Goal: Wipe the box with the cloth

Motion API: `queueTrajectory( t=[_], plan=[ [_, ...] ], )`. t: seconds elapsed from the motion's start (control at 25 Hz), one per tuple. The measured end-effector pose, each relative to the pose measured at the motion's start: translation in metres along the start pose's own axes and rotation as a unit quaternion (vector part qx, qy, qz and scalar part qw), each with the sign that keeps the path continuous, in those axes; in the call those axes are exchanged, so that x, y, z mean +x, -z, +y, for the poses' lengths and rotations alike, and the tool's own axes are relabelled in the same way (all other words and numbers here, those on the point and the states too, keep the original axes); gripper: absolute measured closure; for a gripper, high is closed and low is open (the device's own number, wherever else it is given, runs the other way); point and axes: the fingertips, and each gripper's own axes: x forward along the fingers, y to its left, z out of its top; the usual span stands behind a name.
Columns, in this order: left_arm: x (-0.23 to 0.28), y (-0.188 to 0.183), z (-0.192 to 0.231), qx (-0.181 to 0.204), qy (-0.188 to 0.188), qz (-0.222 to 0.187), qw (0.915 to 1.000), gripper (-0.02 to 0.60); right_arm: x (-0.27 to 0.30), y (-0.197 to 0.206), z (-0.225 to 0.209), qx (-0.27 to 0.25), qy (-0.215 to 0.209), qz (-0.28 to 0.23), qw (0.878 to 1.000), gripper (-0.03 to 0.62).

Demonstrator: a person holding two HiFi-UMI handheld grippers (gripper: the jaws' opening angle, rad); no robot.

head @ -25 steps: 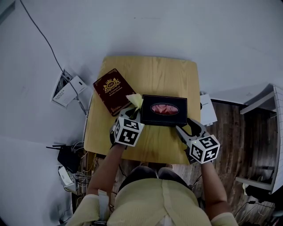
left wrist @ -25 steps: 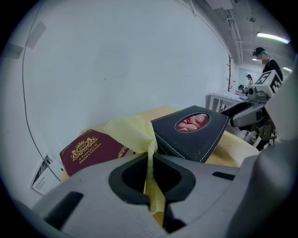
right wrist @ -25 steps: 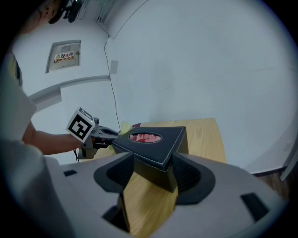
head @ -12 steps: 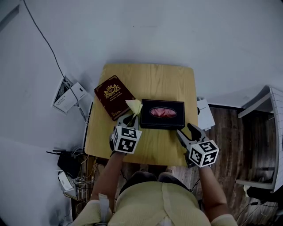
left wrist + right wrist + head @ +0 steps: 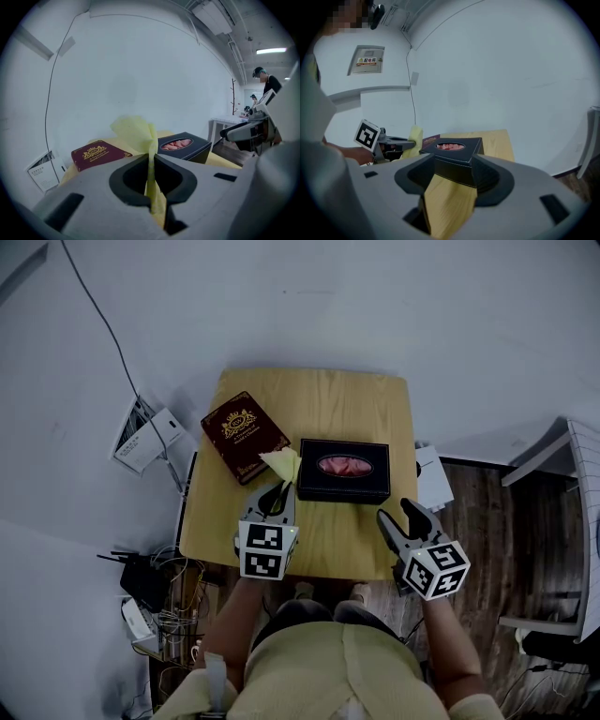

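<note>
Head view and both gripper views of a small wooden table at one moment. The left gripper has its fingers pressed together on a yellow cloth; in the left gripper view the left gripper shows the cloth as a thin fold running down the seam between the two pads and fanning out into a loose tuft above and beyond the fingertips. The black box, with an oval opening in its top that shows pink contents, lies flat on the table ahead of these fingers and to their right, its left end just beside the cloth's tuft; contact between cloth and box cannot be determined. A dark red book with gold print lies ahead of the same fingers and to their left, near the box but apart from it. The right gripper has its fingers spread, with nothing between them; in the right gripper view the right gripper frames bare tabletop in the gap, and the box sits just beyond the fingertips, one corner turned toward them, clear of both pads. Left of those fingers, the same view shows the left gripper with the cloth at its tip.
</note>
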Motion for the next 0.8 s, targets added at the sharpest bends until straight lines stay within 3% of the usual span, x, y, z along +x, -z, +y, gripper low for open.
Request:
queueTrajectory(
  t=[0.12, 0.44, 0.8],
  plan=[
    [-0.010, -0.002, -0.015, -0.018, 0.019, -0.013, 0.9996, 0.552, -0.004, -0.003, 0.014, 0.001, -0.014, -0.009, 1.000, 0.353],
    [-0.036, 0.009, -0.059, -0.014, 0.075, -0.008, 0.9971, 0.552, -0.017, 0.005, 0.035, 0.002, -0.024, -0.015, 1.000, 0.501],
    [-0.052, 0.045, -0.081, -0.040, 0.102, 0.034, 0.9933, 0.552, -0.020, 0.030, 0.049, -0.006, -0.026, 0.022, 0.999, 0.540]
  ],
)
